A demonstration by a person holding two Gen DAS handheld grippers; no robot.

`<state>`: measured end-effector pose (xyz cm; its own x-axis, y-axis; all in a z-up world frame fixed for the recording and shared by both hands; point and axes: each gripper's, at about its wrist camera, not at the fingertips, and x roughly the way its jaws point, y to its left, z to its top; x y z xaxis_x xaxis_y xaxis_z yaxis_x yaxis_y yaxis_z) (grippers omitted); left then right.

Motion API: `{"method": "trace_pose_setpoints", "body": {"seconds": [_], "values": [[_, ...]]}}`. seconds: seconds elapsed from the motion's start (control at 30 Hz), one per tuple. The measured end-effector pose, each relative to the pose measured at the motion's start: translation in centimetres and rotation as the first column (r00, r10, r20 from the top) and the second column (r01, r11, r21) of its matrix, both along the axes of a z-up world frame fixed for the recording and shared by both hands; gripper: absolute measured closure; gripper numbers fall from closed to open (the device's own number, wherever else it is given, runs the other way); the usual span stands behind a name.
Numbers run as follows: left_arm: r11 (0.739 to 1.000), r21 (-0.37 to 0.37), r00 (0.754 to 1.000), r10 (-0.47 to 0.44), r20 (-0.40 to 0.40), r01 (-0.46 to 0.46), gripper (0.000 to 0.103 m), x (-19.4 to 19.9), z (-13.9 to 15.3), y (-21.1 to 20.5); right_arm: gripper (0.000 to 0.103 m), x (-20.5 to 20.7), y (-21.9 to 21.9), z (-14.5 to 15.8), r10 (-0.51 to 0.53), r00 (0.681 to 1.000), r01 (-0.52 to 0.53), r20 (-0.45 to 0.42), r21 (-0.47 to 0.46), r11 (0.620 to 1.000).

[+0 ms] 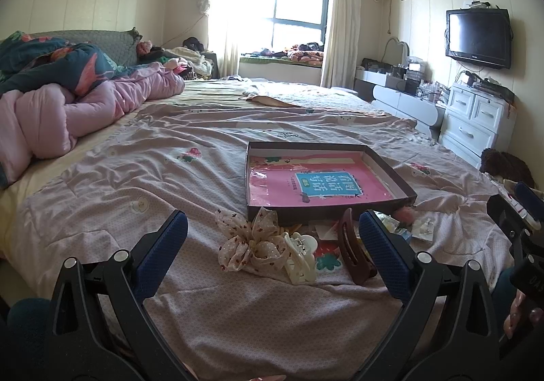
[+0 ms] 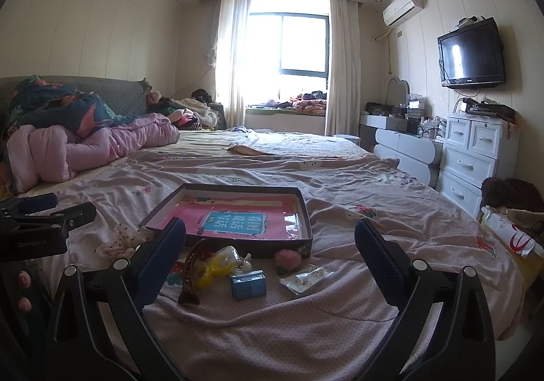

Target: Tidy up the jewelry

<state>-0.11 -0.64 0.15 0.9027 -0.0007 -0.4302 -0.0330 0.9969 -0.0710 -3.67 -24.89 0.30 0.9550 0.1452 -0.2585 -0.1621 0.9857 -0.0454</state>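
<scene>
A shallow dark box [image 1: 401,192] [image 2: 306,228] with a pink printed sheet inside lies on the bed. In front of it is a small heap of accessories: a floral fabric bow [image 1: 248,245] [image 2: 119,239], a cream claw clip [image 1: 301,255], a brown hair clip [image 1: 352,251] [image 2: 190,275], a yellow clip [image 2: 212,270], a small blue box [image 2: 248,284], a pink pompom [image 2: 287,260] [image 1: 406,215] and a clear packet of earrings [image 2: 306,279] [image 1: 423,228]. My left gripper [image 1: 272,238] stands open just short of the bow. My right gripper [image 2: 270,241] is open too, above the blue box.
The pink patterned bedspread [image 2: 272,330] is wrinkled. A pink duvet [image 1: 85,112] is bunched at the left. White drawers [image 2: 476,156] and a wall television [image 2: 471,52] stand at the right. A white bag [image 2: 510,236] lies by the bed's right edge. A person's fingers [image 1: 516,316] hold the other gripper.
</scene>
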Motion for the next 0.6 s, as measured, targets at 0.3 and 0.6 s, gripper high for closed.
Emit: {"method": "trace_pose_setpoints", "body": {"seconds": [0.3,0.6], "values": [[1.000,-0.016,1.000,0.013,-0.008,-0.013,0.011,0.3,0.3,0.7,0.006,0.3,0.9,0.4,0.037,0.999,-0.038,-0.015,-0.007,0.999],[0.993,-0.059,0.994,0.097,-0.045,-0.099,0.011,1.6,-0.4,4.1,0.006,2.2,2.9,-0.3,0.120,0.990,-0.123,-0.080,-0.040,0.992]]}}
